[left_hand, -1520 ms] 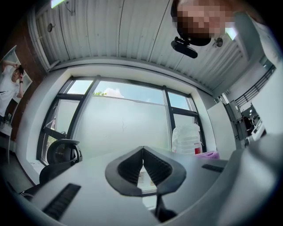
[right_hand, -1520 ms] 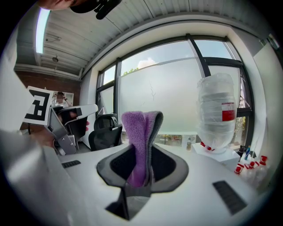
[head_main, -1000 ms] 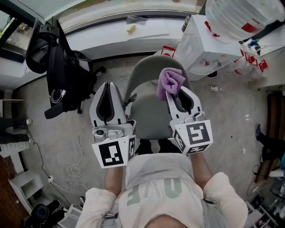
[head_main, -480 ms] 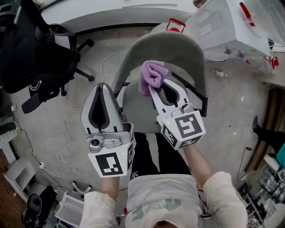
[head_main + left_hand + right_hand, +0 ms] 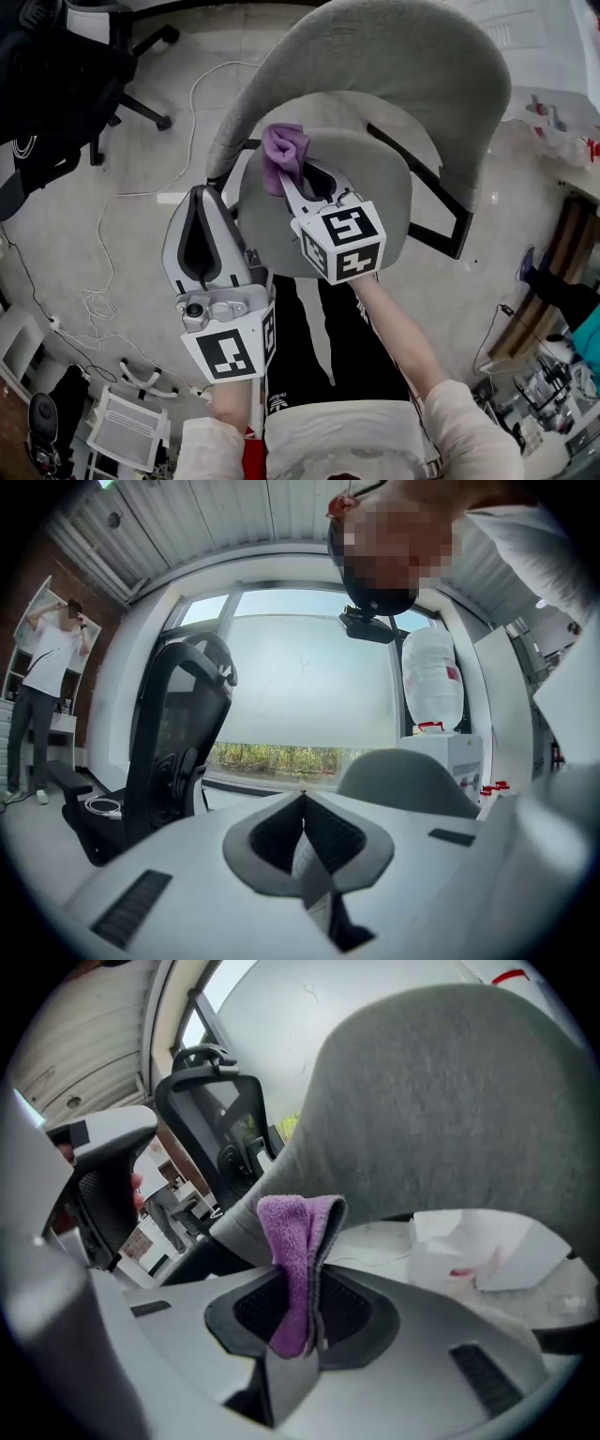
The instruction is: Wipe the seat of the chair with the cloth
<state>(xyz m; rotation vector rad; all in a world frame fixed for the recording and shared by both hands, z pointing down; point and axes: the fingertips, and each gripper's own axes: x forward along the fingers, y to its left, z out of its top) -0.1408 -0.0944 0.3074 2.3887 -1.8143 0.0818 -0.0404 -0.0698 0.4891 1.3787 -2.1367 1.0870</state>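
Observation:
In the head view the grey chair stands before me, with its seat (image 5: 375, 192) below its curved backrest (image 5: 375, 56). My right gripper (image 5: 287, 184) is shut on a folded purple cloth (image 5: 284, 152), held over the seat's left rear part; I cannot tell whether the cloth touches the seat. The right gripper view shows the cloth (image 5: 298, 1241) pinched between the jaws of the right gripper (image 5: 305, 1279), with the backrest (image 5: 450, 1101) just beyond. My left gripper (image 5: 201, 195) hangs left of the seat over the floor. In its own view the left gripper (image 5: 302, 799) is shut and empty.
A black office chair (image 5: 56, 75) stands at the far left. White cables (image 5: 103, 234) lie on the floor by it, and a white rack (image 5: 127, 427) sits at the lower left. The chair's black armrest frame (image 5: 436, 202) runs along the seat's right side. A person (image 5: 42, 696) stands far left.
The grey chair now lies much closer and larger under me. My right gripper has carried the cloth left and down over the seat. The left gripper stayed shut beside it.

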